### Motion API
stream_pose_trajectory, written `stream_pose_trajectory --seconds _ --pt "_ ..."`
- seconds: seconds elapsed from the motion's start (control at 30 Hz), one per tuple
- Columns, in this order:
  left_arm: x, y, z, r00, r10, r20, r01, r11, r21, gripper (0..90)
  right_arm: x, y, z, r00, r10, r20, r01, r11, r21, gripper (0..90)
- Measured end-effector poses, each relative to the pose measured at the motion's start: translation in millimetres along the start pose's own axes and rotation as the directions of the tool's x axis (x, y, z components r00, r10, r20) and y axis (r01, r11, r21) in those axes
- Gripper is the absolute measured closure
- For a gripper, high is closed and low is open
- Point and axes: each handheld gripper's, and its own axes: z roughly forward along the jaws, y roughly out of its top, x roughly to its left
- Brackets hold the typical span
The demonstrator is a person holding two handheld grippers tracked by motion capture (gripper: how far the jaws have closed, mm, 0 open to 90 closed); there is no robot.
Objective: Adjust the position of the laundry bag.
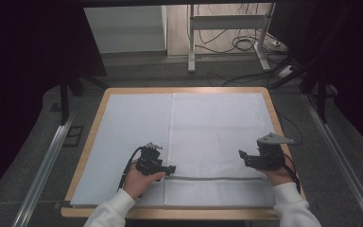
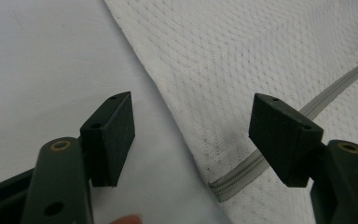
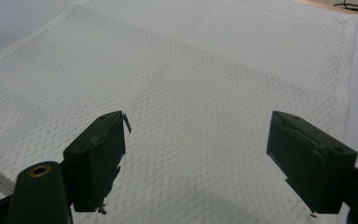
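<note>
A white quilted cloth cover lies flat on the right half of the table, and a grey zipper runs across it near the front. My left gripper is open at the cover's left edge, close to the zipper's left end. Its jaws straddle that edge with nothing between them. My right gripper is open too, hovering over the cover's right part, above the weave. Both are held by hands in white sleeves.
A pale mat covers the wooden table left of the cover. Beyond the far edge stand a metal frame and floor cables. Rails run along both sides of the table.
</note>
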Motion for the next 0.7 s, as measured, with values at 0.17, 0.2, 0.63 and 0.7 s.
stream_pose_trajectory --seconds 0.17,0.2,0.63,0.7 --pt "-1.8 0.4 1.3 0.9999 0.003 -0.013 -0.003 1.0000 0.003 36.3 -0.2 0.4 -0.7 1.0000 0.001 0.001 -0.001 1.000 -0.003 18.8" --pt "-2.7 0.7 2.0 0.9997 0.014 -0.022 -0.014 0.9999 0.004 37.1 -0.5 0.4 -1.0 1.0000 0.001 0.002 -0.001 1.000 -0.005 18.8" --pt "-14.6 3.5 9.9 0.9871 0.103 -0.122 -0.105 0.9945 -0.006 64.4 -1.6 0.5 -1.8 1.0000 0.003 0.006 -0.003 1.000 -0.007 18.8" --pt "-15.1 3.7 11.1 0.9847 0.115 -0.130 -0.118 0.9930 -0.011 69.0 -1.6 0.5 -1.9 1.0000 0.002 0.007 -0.002 1.000 -0.007 18.8"
